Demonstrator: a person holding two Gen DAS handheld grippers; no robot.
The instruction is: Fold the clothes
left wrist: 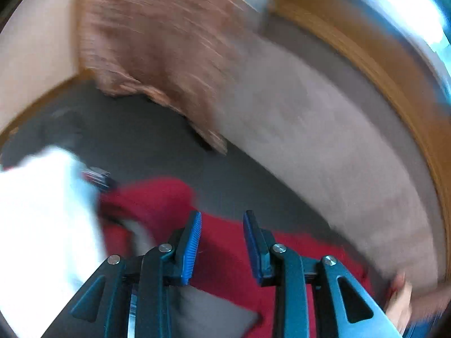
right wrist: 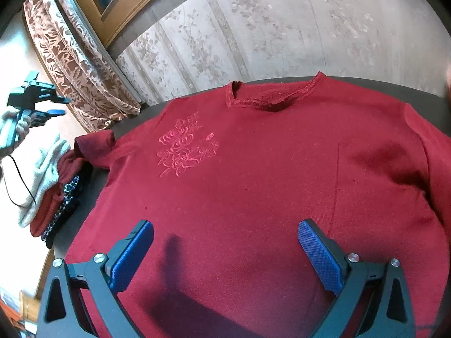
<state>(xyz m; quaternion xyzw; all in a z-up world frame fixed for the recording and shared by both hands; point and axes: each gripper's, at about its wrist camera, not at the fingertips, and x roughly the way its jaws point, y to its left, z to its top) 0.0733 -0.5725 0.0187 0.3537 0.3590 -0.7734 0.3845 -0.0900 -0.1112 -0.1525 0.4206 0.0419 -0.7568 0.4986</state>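
A dark red sweater (right wrist: 253, 186) with a pink embroidered flower (right wrist: 187, 146) lies flat on a dark table (right wrist: 157, 107), neckline at the far side. My right gripper (right wrist: 225, 239) hovers over its lower middle, open and empty. My left gripper (right wrist: 53, 107) is held up in the air at the far left in the right wrist view. In the blurred left wrist view the left gripper (left wrist: 222, 225) is open and empty above the red sweater (left wrist: 220, 253).
A stack of folded clothes (right wrist: 53, 186), white, red and patterned, sits at the table's left edge; it shows as a white blur in the left wrist view (left wrist: 42, 211). A brown lace curtain (right wrist: 81, 64), a wallpapered wall (right wrist: 282, 28) and a wooden frame (left wrist: 380, 70) stand behind the table.
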